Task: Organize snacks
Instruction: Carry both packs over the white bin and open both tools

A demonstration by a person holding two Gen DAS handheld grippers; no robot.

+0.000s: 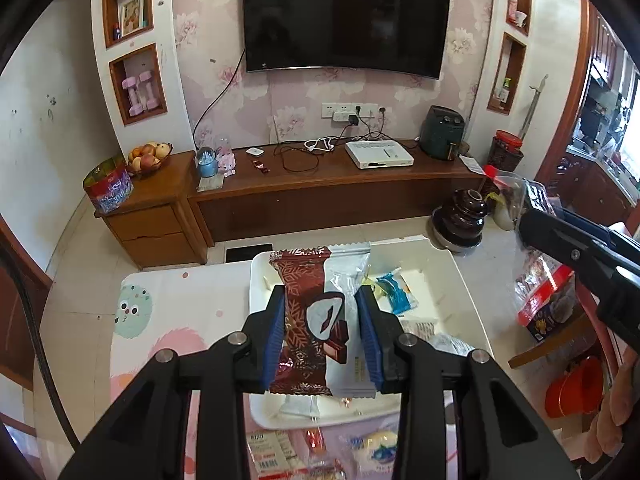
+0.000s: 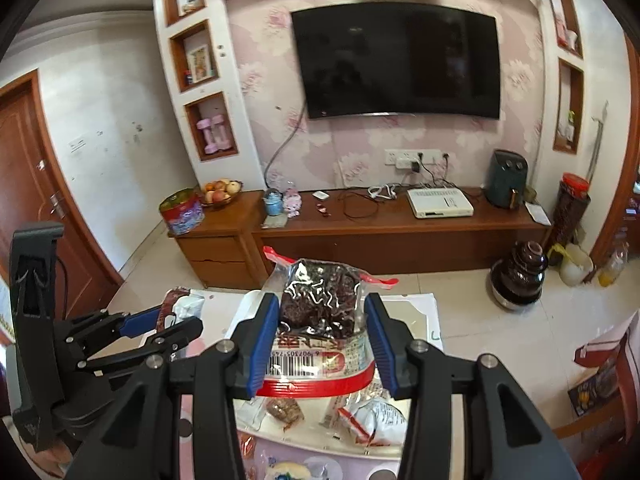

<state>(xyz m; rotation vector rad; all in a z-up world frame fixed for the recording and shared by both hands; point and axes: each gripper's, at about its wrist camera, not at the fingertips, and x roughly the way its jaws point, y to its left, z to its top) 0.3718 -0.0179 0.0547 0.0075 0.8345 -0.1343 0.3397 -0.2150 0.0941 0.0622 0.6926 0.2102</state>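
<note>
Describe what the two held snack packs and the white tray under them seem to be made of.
Chocolate snack pack: glossy printed plastic or foil film, judging by its crimped zigzag ends and sheen. Clear bag: thin transparent plastic, glinting and wrinkled, its dark contents showing through, with a red strip along the top. White tray: probably smooth moulded plastic, with a raised rounded rim and a soft sheen.

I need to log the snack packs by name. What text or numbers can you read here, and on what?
"6 907305" reads under the barcode on the clear bag; further digits blur.
Chocolate wrapper: print too small.
Round tin: lettering blurred.
</note>
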